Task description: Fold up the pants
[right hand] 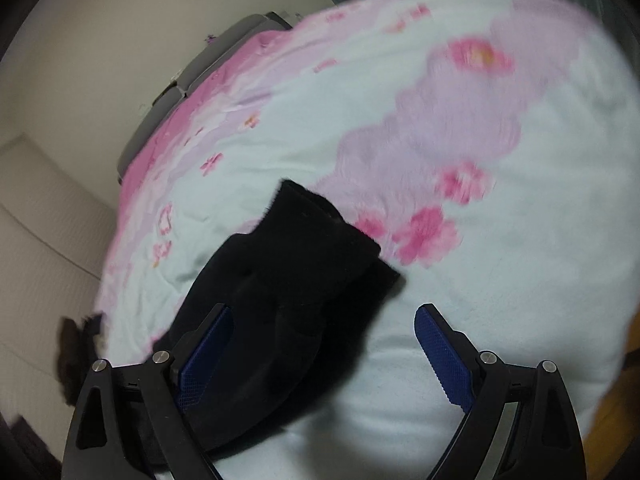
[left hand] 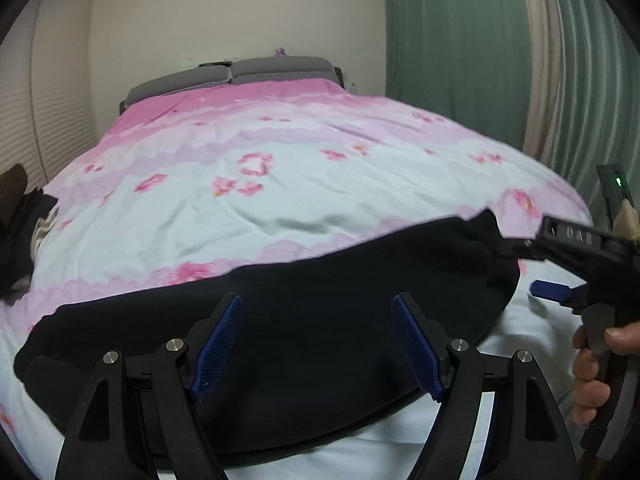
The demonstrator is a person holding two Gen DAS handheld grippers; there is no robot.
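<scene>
The black fabric pants (left hand: 280, 320) lay folded in a long band across the near end of the bed's pink-and-pale-blue floral quilt (left hand: 280, 168). The left tool (left hand: 316, 344) hovered over them, its blue-padded fingers (left hand: 218, 344) apart and clamping nothing. The right tool (right hand: 324, 356) stood wide apart beside the pants' end, also empty, held by a hand (left hand: 596, 364).

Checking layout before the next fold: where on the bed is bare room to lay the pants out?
The floral bed cover lies bare from the black pants up to the grey headboard cushions, and rightward toward the green curtain. Crowded: the near edge under the pants, and the dark clothes pile at the left edge.
</scene>
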